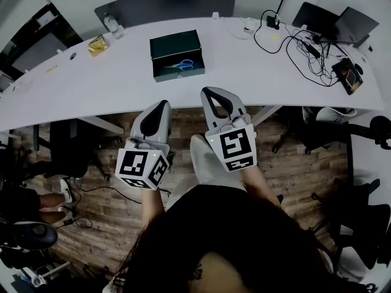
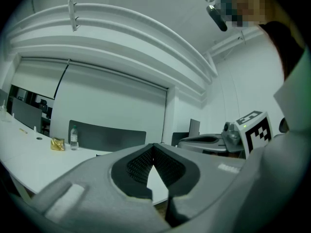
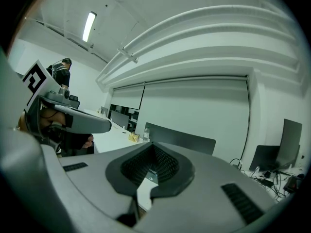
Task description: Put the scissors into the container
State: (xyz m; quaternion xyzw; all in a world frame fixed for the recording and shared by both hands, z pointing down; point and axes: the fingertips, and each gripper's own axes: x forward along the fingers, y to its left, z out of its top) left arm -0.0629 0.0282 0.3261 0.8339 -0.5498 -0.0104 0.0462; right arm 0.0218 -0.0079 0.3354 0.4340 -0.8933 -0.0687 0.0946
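The scissors [image 1: 181, 65], with blue handles, lie inside the dark green container [image 1: 175, 42], which stands open on the white table [image 1: 91, 84]. Both grippers hang low in front of the table's near edge, over the person's lap and well short of the container. My left gripper [image 1: 160, 107] is shut, its tips meeting with nothing between them [image 2: 153, 146]. My right gripper [image 1: 212, 93] is also shut and empty [image 3: 153, 145]. In the left gripper view the right gripper's marker cube [image 2: 255, 128] shows at the right.
A water bottle [image 1: 112, 24] and a gold packet [image 1: 97, 44] sit at the table's far left. Tangled cables [image 1: 305, 47], a black device [image 1: 350, 75] and a laptop [image 1: 336, 20] fill the right end. A grey chair [image 1: 165, 3] stands behind the table, and office chairs [image 1: 366, 139] at the right.
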